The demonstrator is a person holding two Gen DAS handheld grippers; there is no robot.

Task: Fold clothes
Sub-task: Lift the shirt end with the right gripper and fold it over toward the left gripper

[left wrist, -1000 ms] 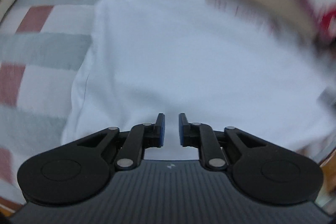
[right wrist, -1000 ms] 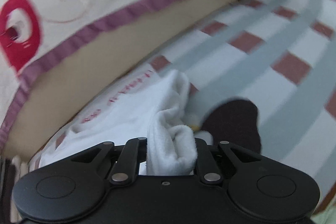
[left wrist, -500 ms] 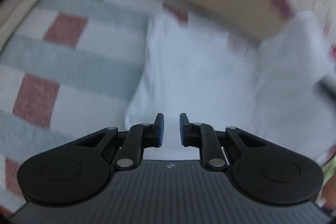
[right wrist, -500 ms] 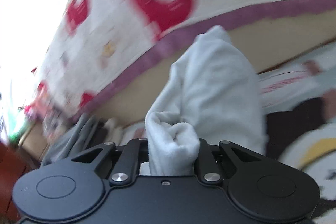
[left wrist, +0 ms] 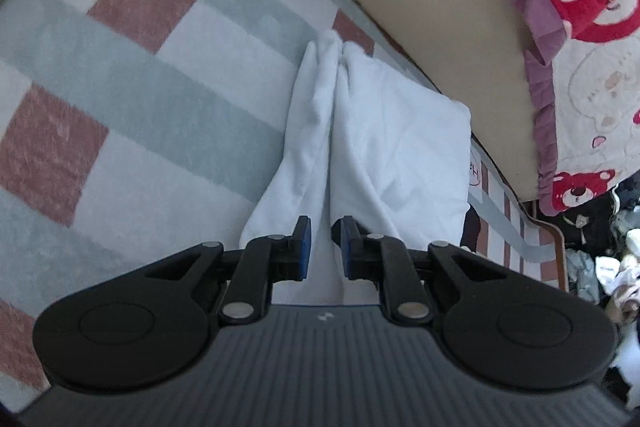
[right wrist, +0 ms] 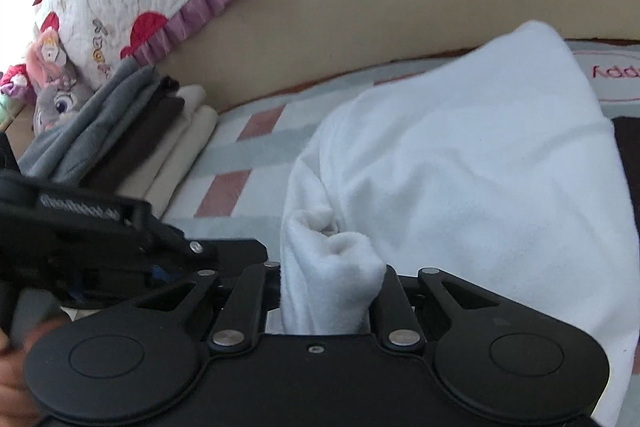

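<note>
Jaws of right gripper (right wrist: 332, 291) opening around bunched corner of white garment (right wrist: 460, 163), letting folded layer settle. Left gripper (left wrist: 322, 247) jaws narrowly parted, empty, over near end of garment. Garment folded on checked blanket (left wrist: 120, 67), near edge along quilted bedspread (left wrist: 592, 27); folded clothes stack (right wrist: 132, 135) at far corner.

My left gripper (left wrist: 323, 241) pointed downward, jaws nearly closed, gripping nothing. My right gripper (right wrist: 331, 281) angled downward, jaws opening around bunched white cloth (right wrist: 460, 163).
</note>
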